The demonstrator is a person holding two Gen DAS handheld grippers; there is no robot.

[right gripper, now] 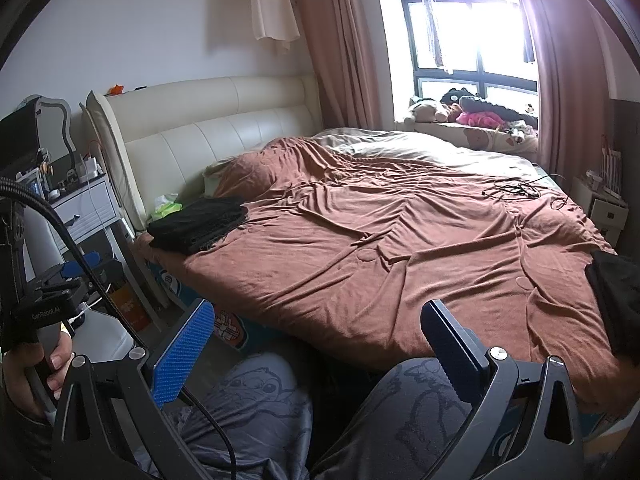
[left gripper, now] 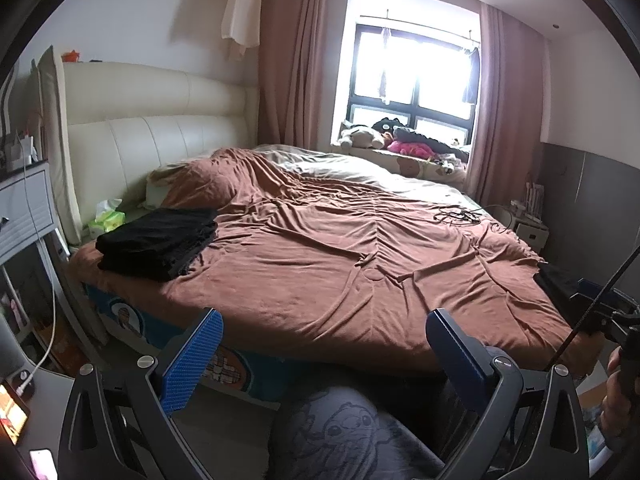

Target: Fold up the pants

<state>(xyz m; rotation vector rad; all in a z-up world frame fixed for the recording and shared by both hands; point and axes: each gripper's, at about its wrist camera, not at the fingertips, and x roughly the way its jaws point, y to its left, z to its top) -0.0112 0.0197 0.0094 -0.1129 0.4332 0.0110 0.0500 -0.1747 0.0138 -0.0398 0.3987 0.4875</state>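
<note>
A folded stack of black pants [left gripper: 158, 242] lies on the brown bedspread [left gripper: 340, 264] near the bed's left corner; it also shows in the right wrist view [right gripper: 200, 224]. Another black garment [left gripper: 560, 286] lies at the bed's right edge, also in the right wrist view [right gripper: 616, 300]. My left gripper [left gripper: 324, 356] is open and empty, held off the bed's near edge above the person's knee. My right gripper [right gripper: 320, 352] is open and empty, also off the near edge, above the person's legs.
A cream headboard [left gripper: 152, 140] stands at the back left. A green tissue pack [left gripper: 106, 218] lies next to the folded stack. A tangle of black cable [left gripper: 458, 216] lies on the far right of the bed. A nightstand [left gripper: 24, 208] stands at left.
</note>
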